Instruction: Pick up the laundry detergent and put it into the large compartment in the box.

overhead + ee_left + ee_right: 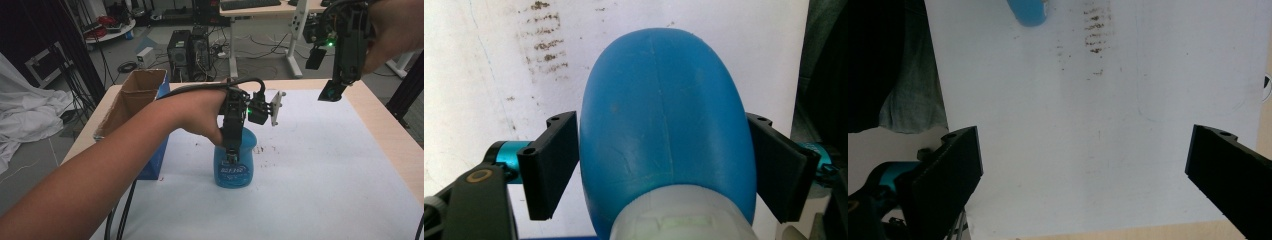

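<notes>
Centrally, the left gripper [231, 156] has its 2 fingers [551, 165] clenched on the blue bottle [664, 130], upright at frame centre on the white tabletop [325, 165]. Upper right, the right gripper [331, 91] hangs released. A cardboard box [135, 100] stands left.

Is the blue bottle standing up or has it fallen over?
Standing up. The blue bottle sits on its base on the white table, and the left gripper comes down from above, its fingers on both sides.

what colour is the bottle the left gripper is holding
Blue bottle, pale whitish neck; clearest in the left gripper view.
</notes>
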Motion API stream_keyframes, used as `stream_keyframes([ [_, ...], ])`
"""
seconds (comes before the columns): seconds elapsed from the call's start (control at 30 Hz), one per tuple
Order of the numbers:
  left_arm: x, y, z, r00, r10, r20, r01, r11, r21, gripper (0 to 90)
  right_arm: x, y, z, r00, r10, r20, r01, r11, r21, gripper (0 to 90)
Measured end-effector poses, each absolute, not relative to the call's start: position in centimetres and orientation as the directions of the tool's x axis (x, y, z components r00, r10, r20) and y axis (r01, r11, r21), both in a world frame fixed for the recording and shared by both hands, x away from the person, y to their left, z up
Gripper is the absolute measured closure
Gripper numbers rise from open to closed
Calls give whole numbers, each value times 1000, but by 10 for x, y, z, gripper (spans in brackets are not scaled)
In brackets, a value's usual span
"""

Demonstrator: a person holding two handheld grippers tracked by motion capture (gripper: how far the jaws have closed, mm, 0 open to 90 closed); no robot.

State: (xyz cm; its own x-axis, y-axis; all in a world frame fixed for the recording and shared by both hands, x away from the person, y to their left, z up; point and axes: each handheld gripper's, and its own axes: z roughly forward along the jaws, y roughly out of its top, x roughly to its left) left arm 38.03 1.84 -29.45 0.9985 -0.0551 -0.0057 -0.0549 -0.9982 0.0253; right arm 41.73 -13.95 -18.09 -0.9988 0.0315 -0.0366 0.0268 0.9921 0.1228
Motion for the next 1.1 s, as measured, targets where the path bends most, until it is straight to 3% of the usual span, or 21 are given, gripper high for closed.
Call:
stream_keyframes([
  [1.1, 380, 17, -297, 998, -57, -6, -57, -998, 11, 365, 418, -139, -182, -999, 31, -40, 26, 992, 122, 9],
])
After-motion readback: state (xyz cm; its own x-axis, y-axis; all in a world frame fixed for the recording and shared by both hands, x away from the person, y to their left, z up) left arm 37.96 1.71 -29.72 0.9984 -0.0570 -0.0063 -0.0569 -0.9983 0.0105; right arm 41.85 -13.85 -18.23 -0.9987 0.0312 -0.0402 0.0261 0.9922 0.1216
